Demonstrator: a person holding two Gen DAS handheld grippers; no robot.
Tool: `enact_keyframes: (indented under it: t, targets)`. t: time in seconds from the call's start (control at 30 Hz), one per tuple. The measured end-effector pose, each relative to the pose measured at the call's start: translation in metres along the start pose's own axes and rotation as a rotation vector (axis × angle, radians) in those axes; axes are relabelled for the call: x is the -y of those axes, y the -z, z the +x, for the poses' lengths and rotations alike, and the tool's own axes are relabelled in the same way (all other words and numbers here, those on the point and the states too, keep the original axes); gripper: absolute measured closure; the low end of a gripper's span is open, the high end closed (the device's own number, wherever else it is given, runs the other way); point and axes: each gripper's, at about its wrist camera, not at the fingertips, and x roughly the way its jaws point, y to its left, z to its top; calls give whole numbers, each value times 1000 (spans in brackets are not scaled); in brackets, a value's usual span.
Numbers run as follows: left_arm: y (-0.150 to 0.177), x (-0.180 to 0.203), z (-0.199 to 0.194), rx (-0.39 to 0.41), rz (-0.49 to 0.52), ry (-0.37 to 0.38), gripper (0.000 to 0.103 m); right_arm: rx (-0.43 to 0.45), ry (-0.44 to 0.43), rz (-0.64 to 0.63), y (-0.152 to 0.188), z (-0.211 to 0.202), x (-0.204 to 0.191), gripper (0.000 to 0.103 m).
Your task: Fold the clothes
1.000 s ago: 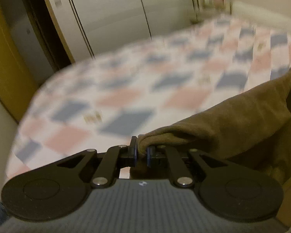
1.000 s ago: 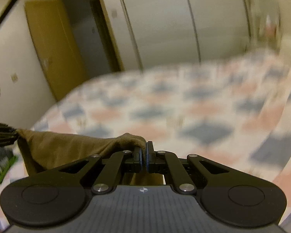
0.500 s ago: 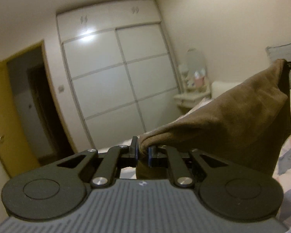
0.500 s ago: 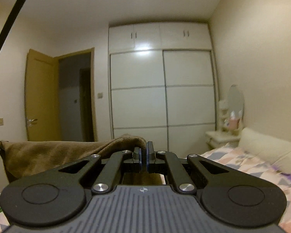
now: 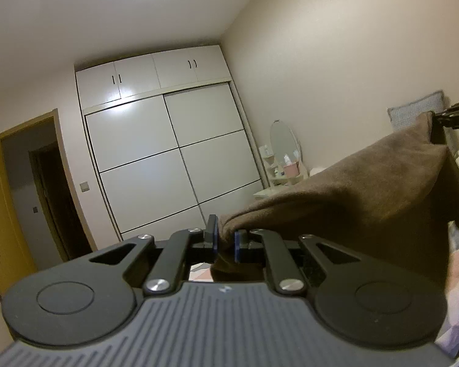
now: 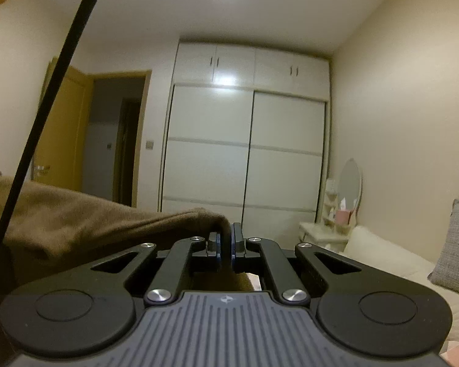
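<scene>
Both claws are seen clamped on a brown garment (image 5: 367, 189): left gripper (image 5: 224, 240) and right gripper (image 6: 225, 240) each pinch a top corner. Raised before a white wardrobe (image 6: 244, 153), the cloth is stretched between them, presumably to hang flat for folding.

Left gripper (image 5: 224, 241) and right gripper (image 6: 225, 243) – jaws clamped, aimed level.

Each gripper, left gripper (image 5: 223, 238) and right gripper (image 6: 225, 240), is matte black: two round-ended lobes with embossed discs, slotted linkage arms pinned by silver screws, a grey ribbed body bearing a small white emblem, blue-edged jaws. A black cable (image 6: 50, 91) curves past the right one.
</scene>
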Motion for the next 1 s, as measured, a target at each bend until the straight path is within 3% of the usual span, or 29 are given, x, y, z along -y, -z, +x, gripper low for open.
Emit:
enact_keyframes:
  t: [0.13,0.17,0.27,0.43,0.57,0.63,0.73,0.87,0.93,1.0]
  targets:
    - [15,8,56,-119,-5,7,94,-147,-39,13,29,79,23,99]
    - [30,12,82,-182,-20,14,94,-196,-56,18,42,105,32,99]
    - [94,22,169,-400,-96,21,94,-374,-119,66,99,199,48,99]
    - [224,42,315,-723,-181,-5,94,-663,-190,74,233,353,51,100]
    - [312,53,385,-905,-155,-42,94,-820,-225,64,327,423,46,101]
    - [347,52,408,-949,-135,-39,94,-858,-221,76,356,436,45,102]
    - [367,44,439,-993,-120,-20,94,-899,-229,99,378,469,52,103]
    - [376,34,474,-1014,-118,3,94,-932,-227,86,381,495,55,103]
    - [379,31,486,-1012,-130,6,94,-898,-174,62,380,508,58,103]
    - [382,29,498,-1015,-151,18,94,-893,-154,116,376,526,71,103]
